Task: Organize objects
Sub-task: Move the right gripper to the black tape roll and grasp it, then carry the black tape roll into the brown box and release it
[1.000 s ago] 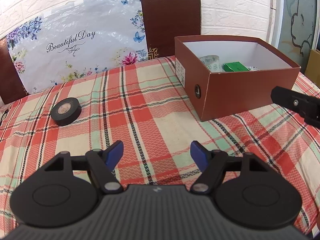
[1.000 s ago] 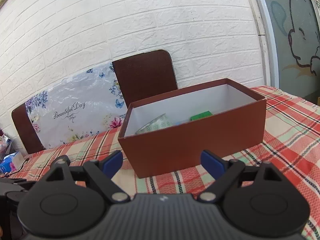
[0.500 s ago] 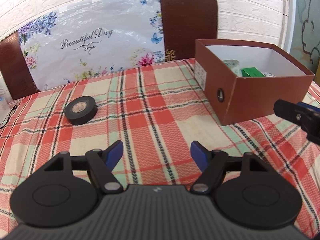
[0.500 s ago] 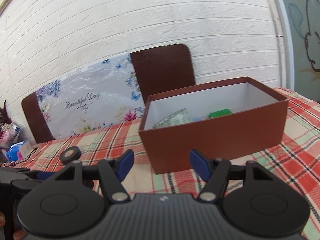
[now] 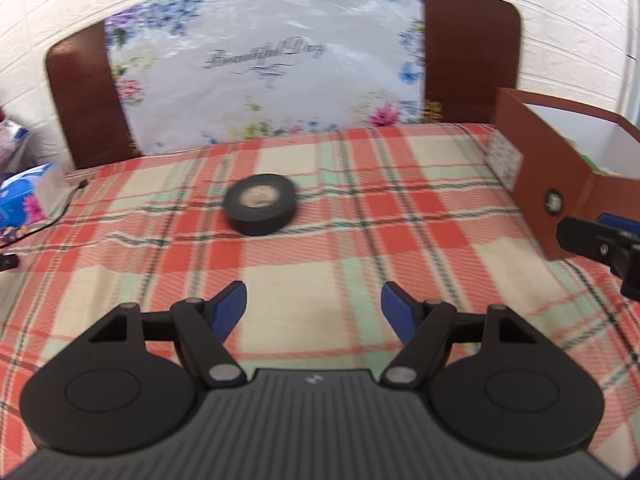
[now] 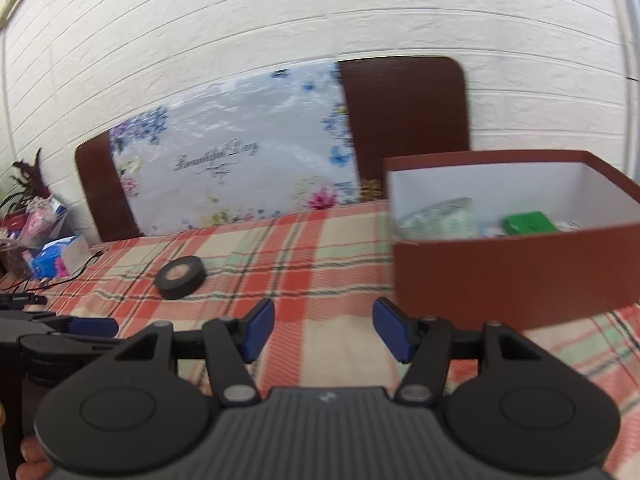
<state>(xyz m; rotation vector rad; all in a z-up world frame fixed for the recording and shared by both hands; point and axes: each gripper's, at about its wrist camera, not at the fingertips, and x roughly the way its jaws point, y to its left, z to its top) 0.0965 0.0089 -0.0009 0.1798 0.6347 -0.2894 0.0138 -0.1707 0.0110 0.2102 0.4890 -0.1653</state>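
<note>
- The brown cardboard box (image 6: 516,276) with white inside stands on the right of the plaid-covered surface (image 5: 320,280). It already holds a clear patterned roll (image 6: 440,216) and a green packet (image 6: 528,222).
- The black roll of tape (image 5: 260,204) lies flat on the surface, well apart from the box. It seems to be the last thing to put in.
- The left gripper (image 5: 313,308) faces the tape, fingers spread and empty.
- The right gripper (image 6: 323,328) hovers near the box, fingers also apart, holding nothing.
</note>
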